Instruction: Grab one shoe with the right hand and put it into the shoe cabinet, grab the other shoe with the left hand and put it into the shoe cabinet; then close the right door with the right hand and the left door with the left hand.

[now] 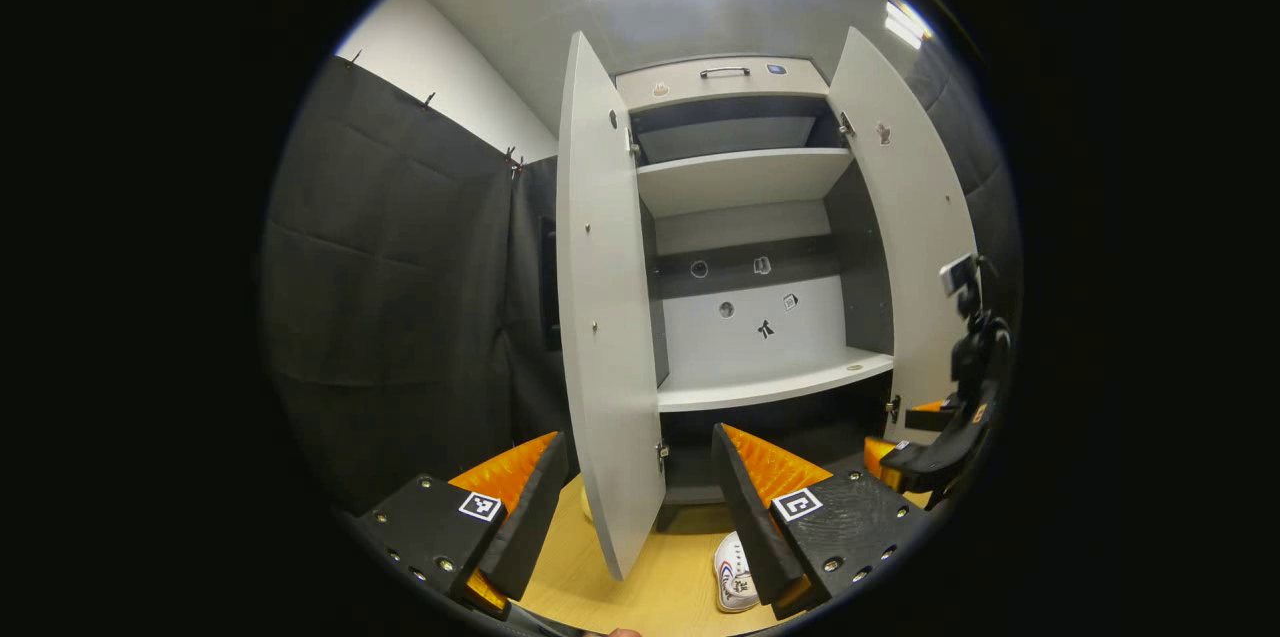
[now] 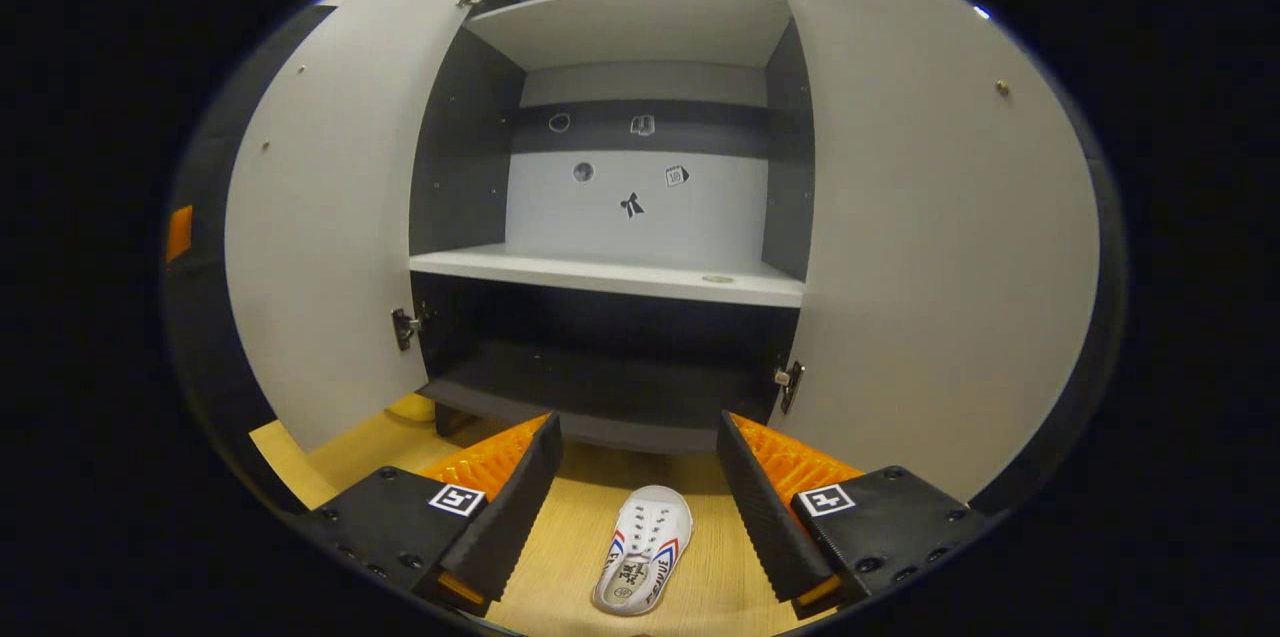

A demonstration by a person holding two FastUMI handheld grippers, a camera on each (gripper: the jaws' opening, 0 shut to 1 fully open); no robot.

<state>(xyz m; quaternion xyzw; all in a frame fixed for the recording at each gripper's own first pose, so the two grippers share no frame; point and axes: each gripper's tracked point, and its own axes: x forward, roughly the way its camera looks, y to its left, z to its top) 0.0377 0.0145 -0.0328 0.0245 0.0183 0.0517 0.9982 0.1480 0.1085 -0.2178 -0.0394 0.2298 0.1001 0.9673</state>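
A white shoe with red and blue stripes lies on the wooden floor in the right gripper view, directly below and between the spread fingers of my right gripper, which is open and above it. The same shoe peeks out beside my left gripper, also open and holding nothing. The shoe cabinet stands ahead with both doors swung wide: left door, right door. Its shelves are bare. The right gripper shows at the right edge of the left gripper view.
Black cloth walls enclose the booth on the left. A small pale object sits on the floor behind the left door's lower edge. The floor is light wood. The cabinet's dark bottom compartment is open to the front.
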